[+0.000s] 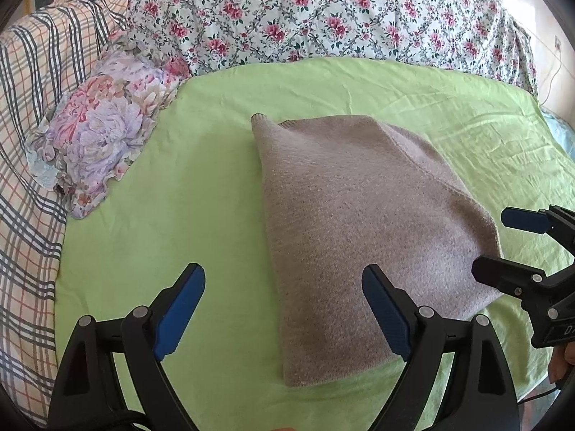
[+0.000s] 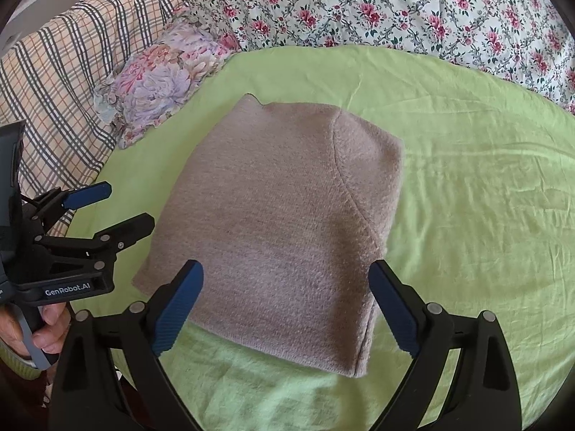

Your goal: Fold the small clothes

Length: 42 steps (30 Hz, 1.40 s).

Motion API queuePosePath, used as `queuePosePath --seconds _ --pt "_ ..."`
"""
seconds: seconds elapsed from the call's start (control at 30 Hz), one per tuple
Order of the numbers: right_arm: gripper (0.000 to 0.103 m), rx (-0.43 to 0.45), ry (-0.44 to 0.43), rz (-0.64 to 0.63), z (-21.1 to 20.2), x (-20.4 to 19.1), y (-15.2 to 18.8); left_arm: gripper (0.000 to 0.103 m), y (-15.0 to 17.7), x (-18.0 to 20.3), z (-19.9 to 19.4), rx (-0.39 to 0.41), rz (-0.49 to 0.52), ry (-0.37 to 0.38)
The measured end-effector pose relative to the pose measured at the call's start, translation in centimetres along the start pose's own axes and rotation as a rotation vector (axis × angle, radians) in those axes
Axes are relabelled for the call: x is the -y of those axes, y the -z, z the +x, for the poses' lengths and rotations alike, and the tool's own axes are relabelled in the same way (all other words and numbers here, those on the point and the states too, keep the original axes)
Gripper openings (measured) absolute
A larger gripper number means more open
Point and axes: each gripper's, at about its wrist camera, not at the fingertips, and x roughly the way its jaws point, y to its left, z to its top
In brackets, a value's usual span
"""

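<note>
Black plastic arms with ribbed blue pads on both claws. Left claw [image 1: 284,309] is spread wide with nothing between the pads; its right pad hangs over the garment's near-left part, its left pad over bare sheet. Right claw [image 2: 285,305] is also spread wide and empty, straddling the garment's near edge without pinching it. Each claw shows at the side of the other's view, with a hand [image 2: 46,327] gripping the left handle.

Folded knit garment [image 2: 276,222]: taupe-beige, fuzzy fine-ribbed wool, folded to a rough trapezoid, narrower at the far end, with a curved seam running down its right side. It lies flat in the middle of the bed.

Lime-green sheet [image 2: 467,179] under it is smooth cotton with light creases. Far left there is a small ruffled pillow [image 1: 97,133] in a lilac-pink peony print. Behind that is a plaid cover [image 1: 32,82], cream with grey and orange lines. Across the back lies a white quilt [image 1: 323,10] with small red roses, bunched and puffy.
</note>
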Motion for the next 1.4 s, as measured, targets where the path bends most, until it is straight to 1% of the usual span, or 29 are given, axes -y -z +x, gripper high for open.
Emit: queuePosePath --seconds 0.43,0.63,1.4 --pt "0.095 -0.038 -0.005 -0.009 0.69 0.47 -0.48 0.09 -0.41 0.39 0.62 -0.025 0.02 -0.005" --pt "0.096 -0.047 -0.005 -0.016 0.82 0.43 -0.48 0.09 -0.47 0.37 0.44 -0.023 0.024 -0.006" --pt "0.096 -0.038 -0.004 -0.012 0.61 -0.01 -0.53 0.091 -0.63 0.54 0.03 -0.018 0.022 -0.003"
